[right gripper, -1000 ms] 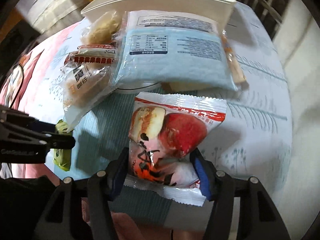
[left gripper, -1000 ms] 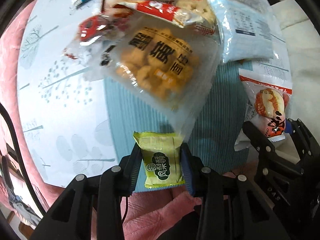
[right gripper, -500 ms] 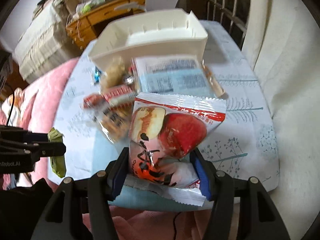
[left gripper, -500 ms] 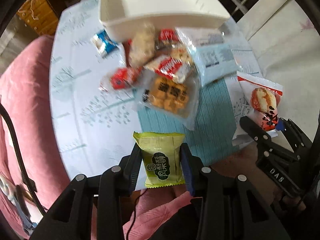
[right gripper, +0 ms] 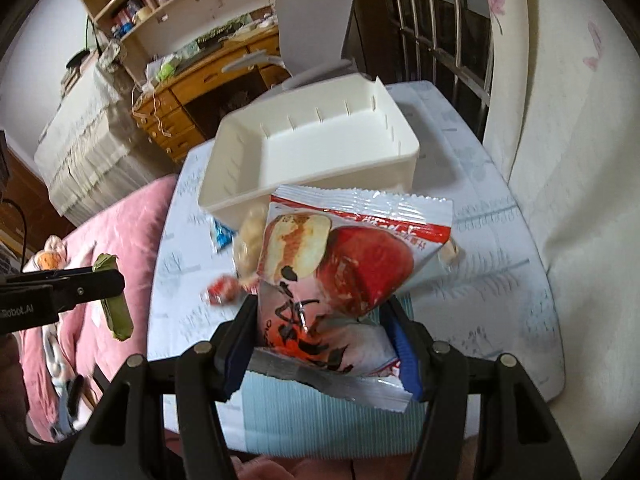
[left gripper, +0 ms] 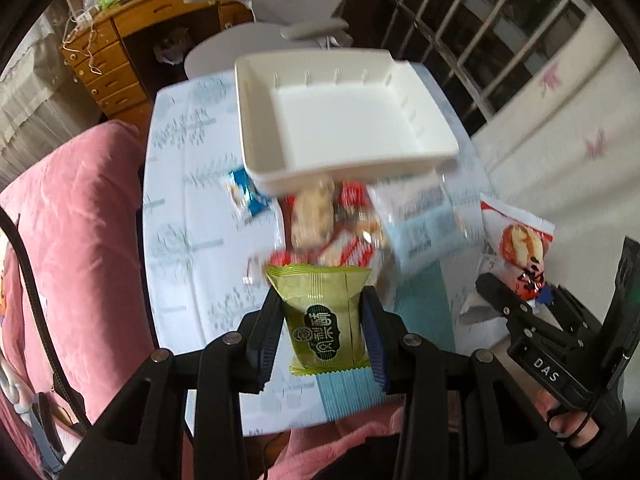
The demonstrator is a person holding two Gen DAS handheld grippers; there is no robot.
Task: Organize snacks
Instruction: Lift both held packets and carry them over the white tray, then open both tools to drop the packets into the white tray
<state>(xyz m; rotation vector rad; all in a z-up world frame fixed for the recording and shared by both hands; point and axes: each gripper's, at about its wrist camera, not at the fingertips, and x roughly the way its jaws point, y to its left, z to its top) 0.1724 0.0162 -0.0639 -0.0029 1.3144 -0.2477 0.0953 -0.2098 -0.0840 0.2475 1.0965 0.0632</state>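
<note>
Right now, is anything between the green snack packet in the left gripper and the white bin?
Nothing visible blocks it. The green snack packet is lifted; the loose snack pile lies lower, on the table before the open white bin.

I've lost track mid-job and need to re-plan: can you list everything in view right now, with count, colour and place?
white bin: 1, white, far end of the table, nothing seen inside
green packet: 1, green, gripped in the left tongs
red-and-white packet: 1, red and white, gripped in the right tongs
blue packet: 1, blue, on the table by the bin's near left corner
loose snack pile: several, blurred, red, beige and pale blue, table just in front of the bin
teal mat: 1, teal, near edge
table: 1, pale leaf-print cloth
</note>
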